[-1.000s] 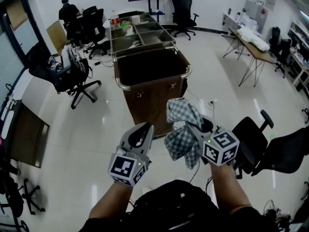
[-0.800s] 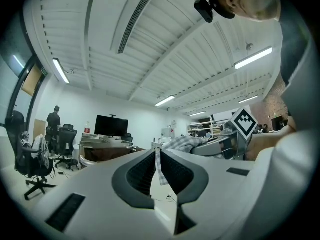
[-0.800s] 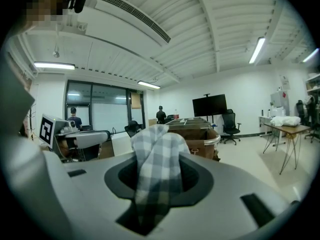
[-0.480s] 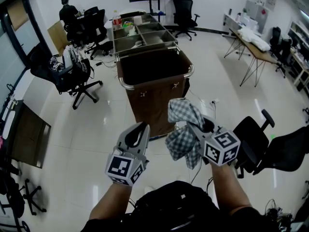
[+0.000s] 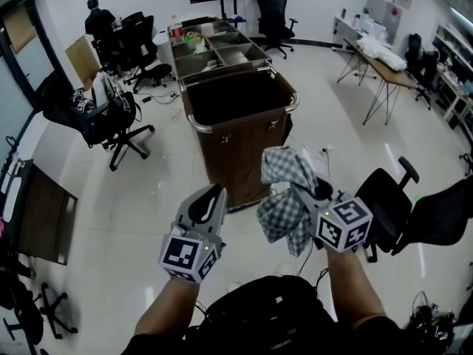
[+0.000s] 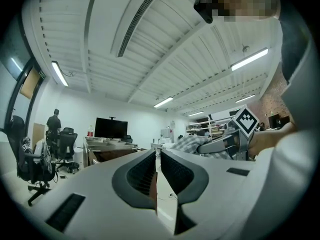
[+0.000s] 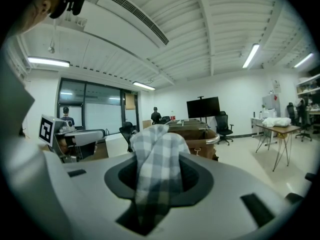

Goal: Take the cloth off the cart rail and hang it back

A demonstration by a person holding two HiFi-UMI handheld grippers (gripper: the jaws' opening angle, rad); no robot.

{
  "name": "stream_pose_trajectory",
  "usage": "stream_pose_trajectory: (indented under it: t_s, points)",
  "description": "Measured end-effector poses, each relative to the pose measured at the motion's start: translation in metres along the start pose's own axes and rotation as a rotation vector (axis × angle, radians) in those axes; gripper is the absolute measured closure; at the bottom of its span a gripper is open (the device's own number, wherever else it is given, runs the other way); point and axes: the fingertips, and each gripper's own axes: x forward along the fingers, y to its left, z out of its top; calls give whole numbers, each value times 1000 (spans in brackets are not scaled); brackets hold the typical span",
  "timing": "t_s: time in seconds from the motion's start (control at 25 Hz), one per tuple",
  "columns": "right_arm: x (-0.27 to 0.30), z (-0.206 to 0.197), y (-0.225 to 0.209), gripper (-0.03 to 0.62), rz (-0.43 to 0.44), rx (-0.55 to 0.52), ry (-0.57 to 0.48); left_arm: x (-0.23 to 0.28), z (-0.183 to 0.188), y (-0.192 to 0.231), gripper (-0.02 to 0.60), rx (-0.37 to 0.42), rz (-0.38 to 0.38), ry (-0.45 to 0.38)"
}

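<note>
- Cloth [image 5: 285,204] first: checked, bunched, pinched tight in the right gripper's [image 5: 299,193] fingers, folds spilling over both sides.
- That cloth hangs in the air, well apart from the cart rail [image 5: 198,128].
- Left gripper [image 5: 216,192] sits alongside, fingers pressed almost together, nothing between them.
- Cart [image 5: 240,150]: the dark front bin's contents can't be made out; the rear tray compartments hold items too small to name.
- Bare floor [image 5: 159,191] lies open between grippers and cart, with office chairs [image 5: 111,120] off to either side.
</note>
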Motion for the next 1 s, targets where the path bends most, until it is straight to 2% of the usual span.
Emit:
stream_pose_trajectory:
  t_s: [0.44,0.76,1.0]
  points:
    - [14,7,7,451,-19,-8,3,2,-2,14,551,-20,-21,9]
    - [58,28,-20,451,30,-23,-17,27,-1,43,551,-12,52,4]
    - [105,58,-52,451,65,-59,-48,57,5,67,551,2,119,-23]
